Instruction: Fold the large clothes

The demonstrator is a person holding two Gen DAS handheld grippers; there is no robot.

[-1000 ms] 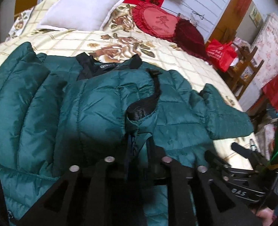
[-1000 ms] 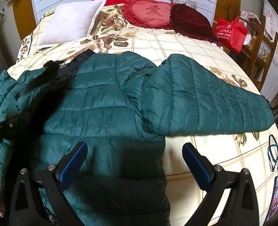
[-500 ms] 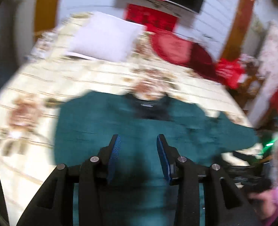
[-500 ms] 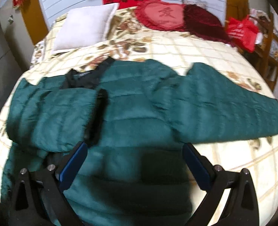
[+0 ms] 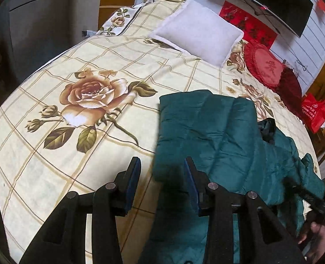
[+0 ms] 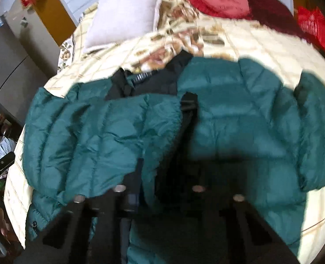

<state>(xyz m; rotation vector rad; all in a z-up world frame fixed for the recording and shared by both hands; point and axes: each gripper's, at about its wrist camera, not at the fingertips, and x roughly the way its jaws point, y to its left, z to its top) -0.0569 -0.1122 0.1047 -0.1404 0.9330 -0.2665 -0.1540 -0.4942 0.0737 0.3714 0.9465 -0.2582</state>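
A dark green quilted puffer jacket (image 5: 224, 136) lies on the floral bedspread (image 5: 79, 101), its left sleeve folded across the chest. My left gripper (image 5: 161, 178) is open and empty over the jacket's left edge. In the blurred right wrist view the jacket (image 6: 239, 118) fills the middle, with its black collar (image 6: 149, 81) at the top. My right gripper (image 6: 158, 189) sits low against the jacket front, its fingers close together with a fold of green fabric between them. The jacket's right sleeve (image 6: 316, 132) hangs out to the right.
A white pillow (image 5: 197, 30), a red heart cushion (image 5: 265, 66) and a dark red cushion (image 5: 292, 88) lie at the head of the bed. A red bag (image 5: 314, 112) stands by the right bedside. The left half of the bedspread is bare.
My left gripper let go of the sleeve, opened and swung left to the jacket's edge. My right gripper went from wide open to closed on the jacket front.
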